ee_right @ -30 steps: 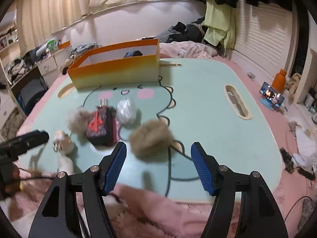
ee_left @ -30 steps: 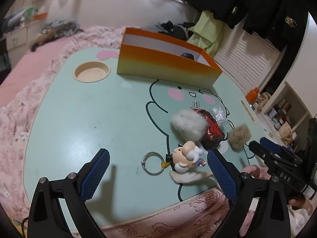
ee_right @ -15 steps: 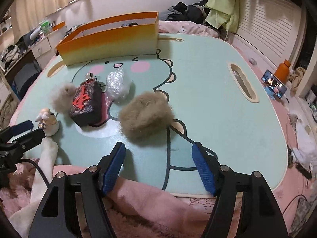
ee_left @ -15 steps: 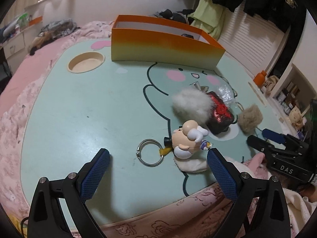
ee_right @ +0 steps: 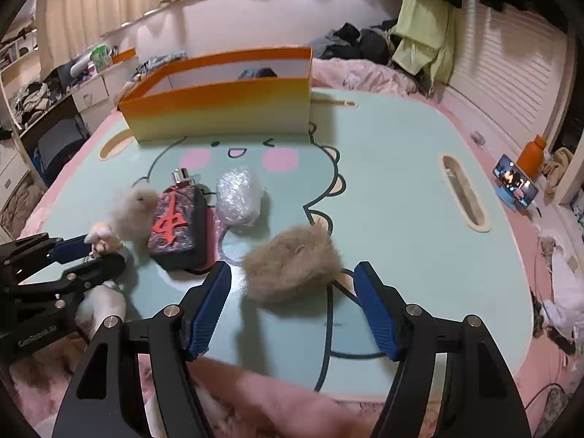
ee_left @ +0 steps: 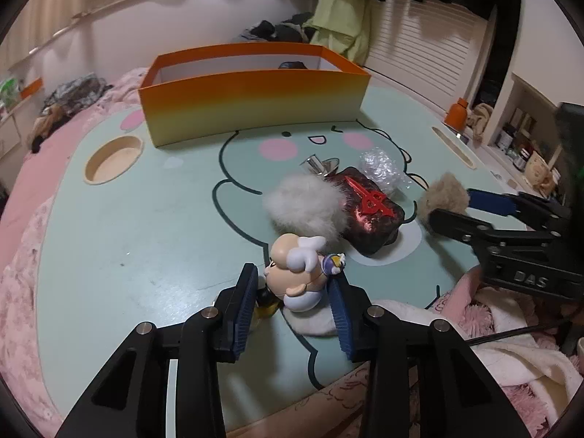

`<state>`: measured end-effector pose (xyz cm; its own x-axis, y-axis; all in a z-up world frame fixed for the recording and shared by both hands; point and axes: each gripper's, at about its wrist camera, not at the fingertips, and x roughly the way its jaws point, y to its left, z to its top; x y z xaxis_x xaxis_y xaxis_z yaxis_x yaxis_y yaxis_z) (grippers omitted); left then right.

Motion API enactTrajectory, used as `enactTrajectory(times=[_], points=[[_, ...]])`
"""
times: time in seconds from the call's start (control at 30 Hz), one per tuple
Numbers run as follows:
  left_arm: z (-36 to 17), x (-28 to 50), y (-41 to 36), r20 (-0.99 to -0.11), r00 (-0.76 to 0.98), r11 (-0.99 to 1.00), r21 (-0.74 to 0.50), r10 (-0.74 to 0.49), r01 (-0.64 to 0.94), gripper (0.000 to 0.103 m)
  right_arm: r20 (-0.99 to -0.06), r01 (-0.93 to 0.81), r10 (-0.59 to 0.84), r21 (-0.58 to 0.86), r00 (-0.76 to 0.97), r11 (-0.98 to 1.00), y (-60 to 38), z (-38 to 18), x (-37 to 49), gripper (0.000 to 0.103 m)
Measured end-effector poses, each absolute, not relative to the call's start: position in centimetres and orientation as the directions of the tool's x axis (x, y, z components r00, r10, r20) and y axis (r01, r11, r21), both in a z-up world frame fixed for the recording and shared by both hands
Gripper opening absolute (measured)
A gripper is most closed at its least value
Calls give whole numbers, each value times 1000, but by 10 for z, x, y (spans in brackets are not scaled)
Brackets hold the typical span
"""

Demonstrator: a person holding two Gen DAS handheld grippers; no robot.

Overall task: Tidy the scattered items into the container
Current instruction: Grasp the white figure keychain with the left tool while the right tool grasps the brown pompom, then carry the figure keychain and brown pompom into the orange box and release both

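Observation:
My left gripper point(ee_left: 292, 292) has closed around a small cartoon figure keychain point(ee_left: 297, 273) on the mint table; both blue pads touch its sides. My right gripper point(ee_right: 292, 292) is open, its fingers on either side of a brown fur pompom point(ee_right: 292, 261). A white fur pompom point(ee_left: 304, 206), a dark pouch with a red emblem point(ee_left: 370, 215) and a clear plastic bundle point(ee_left: 379, 164) lie between them. The orange box point(ee_left: 255, 106) stands at the far side of the table, with a dark item inside.
The table has a round cup recess point(ee_left: 113, 157) at the left and a slot point(ee_right: 463, 193) at the right. A phone point(ee_right: 514, 182) and an orange bottle point(ee_right: 533, 153) sit beyond the right edge. Pink blanket point(ee_right: 255, 401) lies along the near edge.
My left gripper moved forward and right and closed on the figure keychain. My right gripper moved forward so its open fingers flank the brown pompom.

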<state>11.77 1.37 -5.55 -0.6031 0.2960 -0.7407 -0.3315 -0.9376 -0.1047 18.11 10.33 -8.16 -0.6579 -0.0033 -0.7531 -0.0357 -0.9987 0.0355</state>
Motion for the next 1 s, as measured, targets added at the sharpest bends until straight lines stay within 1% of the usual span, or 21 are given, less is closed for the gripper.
enactTrajectory(times=[0.03, 0.07, 0.17, 0.2, 0.23, 0.27, 0.4, 0.5, 0.57, 0.6, 0.63, 0.67, 0.7, 0.73, 0.8, 0.83, 0.93, 0.97, 1.0], points=[[-55, 118, 11, -738, -602, -937, -120, 305, -328, 37, -755, -25, -16, 42, -656, -999, 103, -83, 179, 53], [-55, 118, 8, -734, -603, -936, -132, 313, -326, 37, -759, -13, -30, 50, -650, -999, 103, -84, 176, 43], [-46, 125, 1, -701, -633, -934, -143, 329, -326, 37, -743, 2, -55, 72, -667, -997, 102, -81, 182, 41], [-42, 128, -1, -686, -645, -932, -144, 336, -332, 37, -727, 10, -59, 72, -684, -997, 100, -77, 186, 37], [-38, 129, -2, -675, -655, -931, -142, 340, -337, 37, -712, 19, -65, 72, -699, -997, 99, -74, 190, 27], [-33, 129, -3, -668, -661, -930, -139, 343, -341, 37, -701, 30, -70, 70, -710, -997, 98, -71, 192, 24], [-7, 115, -11, -612, -717, -938, -138, 334, -319, 37, -678, 64, -99, 77, -729, -995, 96, -59, 184, 22], [5, 109, -25, -585, -745, -946, -159, 320, -281, 37, -686, 40, -83, 79, -722, -996, 98, -51, 169, 22], [8, 110, -33, -575, -757, -950, -161, 309, -266, 37, -678, 10, -73, 96, -731, -995, 104, -48, 169, 24], [8, 111, -36, -576, -759, -952, -159, 304, -260, 37, -670, -24, -42, 89, -741, -996, 108, -48, 172, 33], [6, 111, -38, -581, -756, -953, -161, 301, -256, 37, -661, -54, -15, 84, -750, -995, 111, -49, 176, 46], [4, 111, -39, -588, -750, -953, -166, 301, -253, 37, -653, -75, -3, 91, -757, -993, 115, -51, 179, 55], [0, 111, -40, -595, -744, -952, -172, 304, -252, 37, -650, -88, -5, 111, -760, -990, 118, -53, 181, 72], [-3, 110, -41, -602, -737, -952, -177, 307, -251, 37, -650, -91, -23, 141, -759, -986, 122, -56, 181, 76], [-11, 109, -39, -621, -721, -951, -179, 308, -251, 37, -660, -78, -66, 187, -748, -979, 127, -60, 177, 76], [-15, 109, -38, -626, -716, -951, -179, 308, -252, 37, -668, -66, -78, 187, -740, -980, 126, -62, 174, 76], [-20, 112, -37, -634, -710, -951, -176, 307, -254, 37, -723, -62, -33, 104, -690, -993, 112, -72, 166, 76], [-20, 113, -37, -635, -710, -952, -173, 304, -253, 37, -734, -52, -35, 96, -679, -994, 110, -76, 165, 76], [-21, 113, -37, -636, -710, -952, -172, 302, -251, 37, -744, -41, -41, 92, -667, -995, 107, -80, 164, 71]])
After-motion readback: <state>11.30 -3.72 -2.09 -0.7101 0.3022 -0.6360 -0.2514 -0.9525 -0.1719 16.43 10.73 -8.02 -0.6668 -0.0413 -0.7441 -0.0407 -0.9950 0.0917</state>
